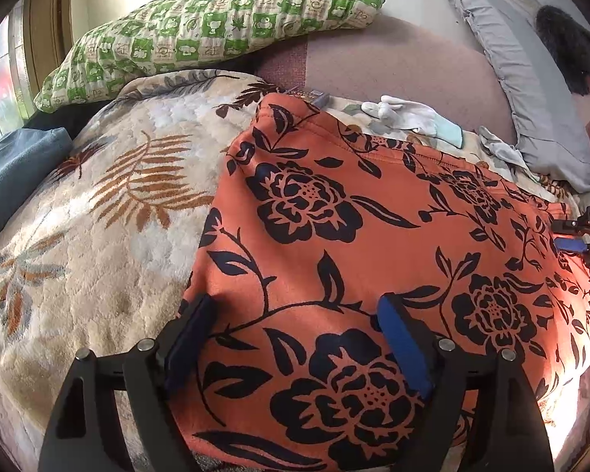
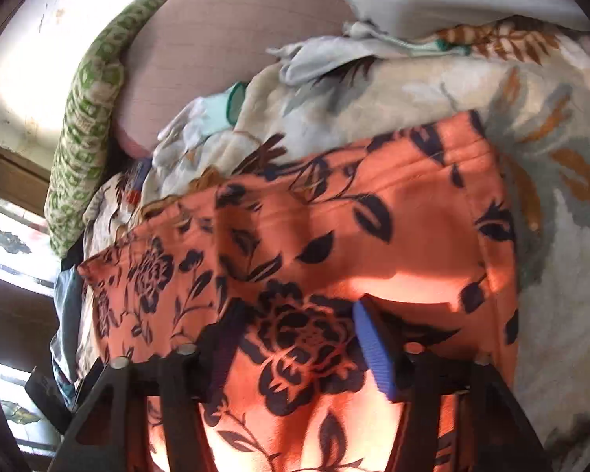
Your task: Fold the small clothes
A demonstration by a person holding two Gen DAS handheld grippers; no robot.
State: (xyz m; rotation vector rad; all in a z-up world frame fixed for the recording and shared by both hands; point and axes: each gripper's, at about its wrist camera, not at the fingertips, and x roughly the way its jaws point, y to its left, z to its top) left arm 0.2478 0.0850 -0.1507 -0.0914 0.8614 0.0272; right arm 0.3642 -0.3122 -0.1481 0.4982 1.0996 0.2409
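Note:
An orange garment with a black flower print (image 1: 373,244) lies spread on a cream leaf-patterned blanket (image 1: 98,212). My left gripper (image 1: 295,314) is open just above the garment's near left part, its blue pads apart with nothing between them. My right gripper (image 2: 295,314) is also open over the garment (image 2: 314,236), near a fold at its edge. The right gripper's tip shows at the far right of the left wrist view (image 1: 574,236), by the garment's right edge.
A green checked pillow (image 1: 216,23) lies at the back left, a grey pillow (image 1: 531,98) at the back right. White gloves (image 1: 409,112) lie on the blanket behind the garment. A blue-grey cloth (image 1: 15,173) sits at the left. A window is at far left.

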